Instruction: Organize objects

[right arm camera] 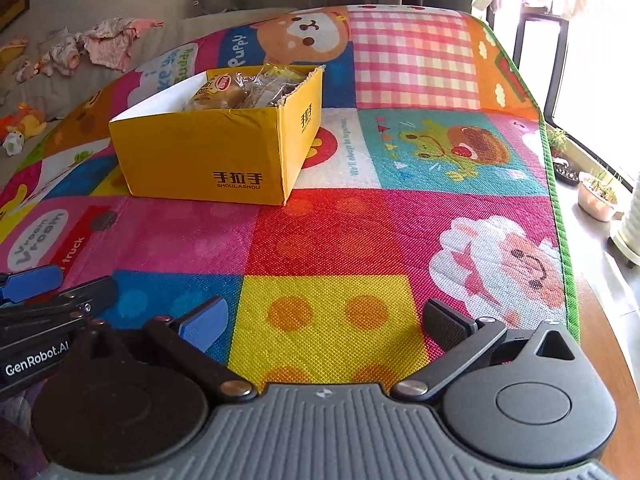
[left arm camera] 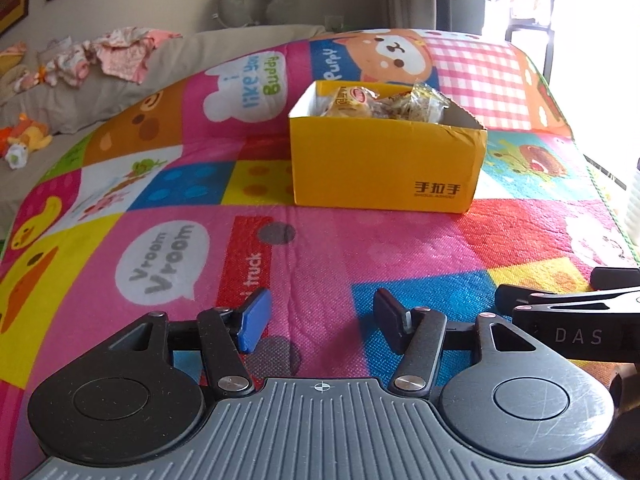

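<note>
The yellow box (left arm camera: 386, 156) is sitting on the patterned play mat (left arm camera: 328, 248), well ahead of both grippers and beyond their reach as they are lying now. From the left gripper (left arm camera: 322, 322) it is lying forward and slightly to the right; from the right gripper (right arm camera: 326, 322) it is lying forward and clearly to the left. The box's long side, the one carrying the black printed characters, is facing the left gripper almost squarely, while the right gripper is looking at a near corner, with the long face running off to the left and the short end turning away to the right. I judge the left gripper to be the better lined up for any reach into the box, though neither one looks much closer.

Both pairs of jaws are standing spread wide with nothing between them, only bare mat showing in the gaps. The two grippers are hovering side by side near the mat's near edge, each one showing at the border of the other's view.

The box is open at the top and is holding wrapped snacks (left arm camera: 384, 102): one round bun-like packet with a red label and several clear crinkled wrappers heaped towards the far side. No loose item is lying on the mat around it, so sorting appears largely done or is yet to find its next piece.
</note>
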{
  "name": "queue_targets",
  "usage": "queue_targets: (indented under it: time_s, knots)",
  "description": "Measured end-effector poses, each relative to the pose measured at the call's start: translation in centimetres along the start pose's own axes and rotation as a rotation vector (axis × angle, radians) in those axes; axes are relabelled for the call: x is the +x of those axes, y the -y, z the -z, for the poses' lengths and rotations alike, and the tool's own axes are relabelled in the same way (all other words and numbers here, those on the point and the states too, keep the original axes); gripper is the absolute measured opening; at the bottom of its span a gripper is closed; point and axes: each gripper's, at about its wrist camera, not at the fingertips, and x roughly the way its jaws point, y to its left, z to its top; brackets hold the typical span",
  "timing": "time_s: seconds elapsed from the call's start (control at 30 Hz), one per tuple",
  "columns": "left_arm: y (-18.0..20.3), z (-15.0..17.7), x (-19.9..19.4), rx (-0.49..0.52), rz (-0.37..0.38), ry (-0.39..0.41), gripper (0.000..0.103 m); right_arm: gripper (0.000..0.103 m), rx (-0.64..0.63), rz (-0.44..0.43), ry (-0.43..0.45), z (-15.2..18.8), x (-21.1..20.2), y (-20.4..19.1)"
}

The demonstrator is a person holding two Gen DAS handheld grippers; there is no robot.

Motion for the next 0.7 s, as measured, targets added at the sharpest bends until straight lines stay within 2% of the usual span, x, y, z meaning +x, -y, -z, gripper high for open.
queue_targets:
  time_s: [0.37,0.7]
  knots:
    - [-0.07,0.08,-0.05,-0.002,0.004,0.002,0.062,0.103,0.016,0.031,0.031,0.57,-0.15,-0.14]
    - [-0.08,0.08,-0.06,-0.003,0.004,0.001,0.062,0.103,-0.016,-0.004,0.023,0.12,0.37,-0.49]
